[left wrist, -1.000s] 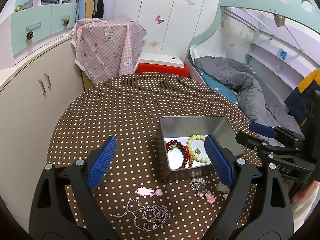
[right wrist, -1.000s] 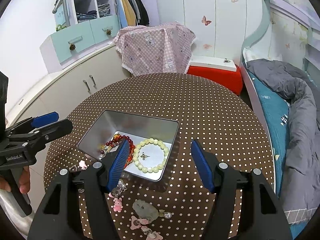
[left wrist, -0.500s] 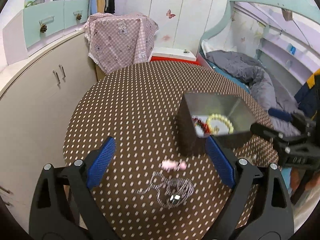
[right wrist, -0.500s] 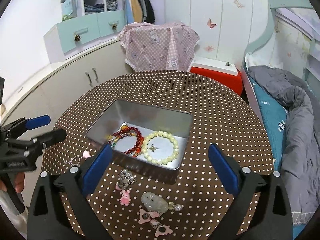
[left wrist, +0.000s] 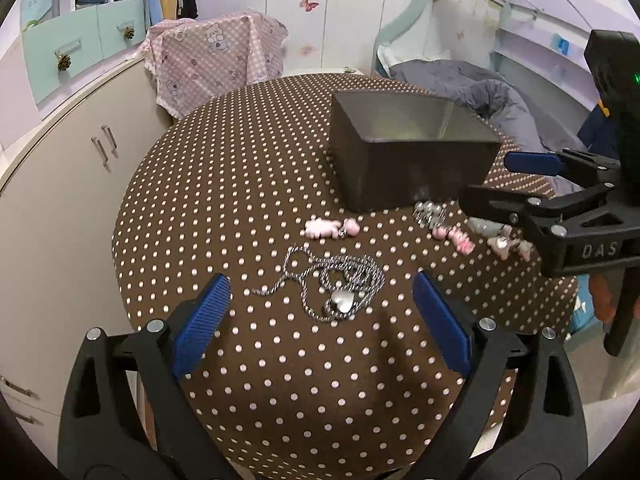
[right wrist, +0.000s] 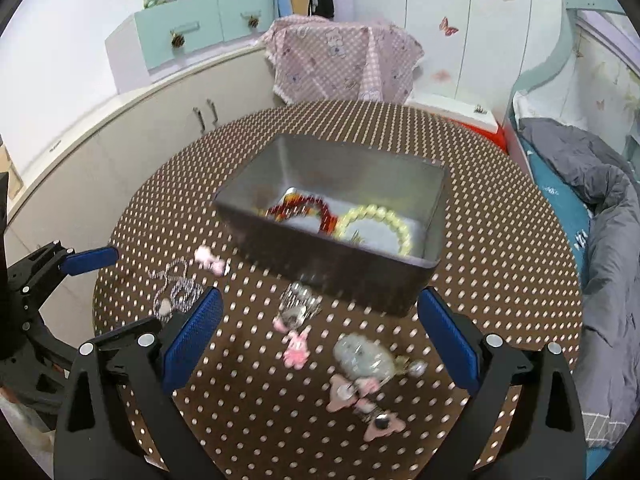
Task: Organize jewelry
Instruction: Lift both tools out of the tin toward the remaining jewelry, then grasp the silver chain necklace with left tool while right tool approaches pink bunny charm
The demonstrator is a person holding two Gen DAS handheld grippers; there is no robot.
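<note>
A silver chain necklace with a heart pendant (left wrist: 334, 286) lies on the dotted table between the open jaws of my left gripper (left wrist: 320, 316), close in front of it. A metal tin (left wrist: 404, 152) stands beyond; in the right wrist view the tin (right wrist: 340, 256) holds a red bead bracelet (right wrist: 304, 206) and a pale green bead bracelet (right wrist: 376, 226). My right gripper (right wrist: 318, 340) is open and empty above a silver brooch (right wrist: 298, 306), a pink charm (right wrist: 296, 350) and a pale green stone pendant (right wrist: 362, 356). A pink hair clip (left wrist: 330, 229) lies near the tin.
The round table (left wrist: 240, 184) has a brown polka-dot cloth. A beige cabinet (left wrist: 60, 152) stands left, a cloth-covered chair (left wrist: 216, 60) behind, a bed with a grey duvet (right wrist: 608, 208) right. More pink charms (right wrist: 360, 408) lie near the front edge.
Both grippers have dropped lower and nearer the table. My left gripper has moved left and down so the necklace now sits between its jaws. The right view has closed in on the loose charms.
</note>
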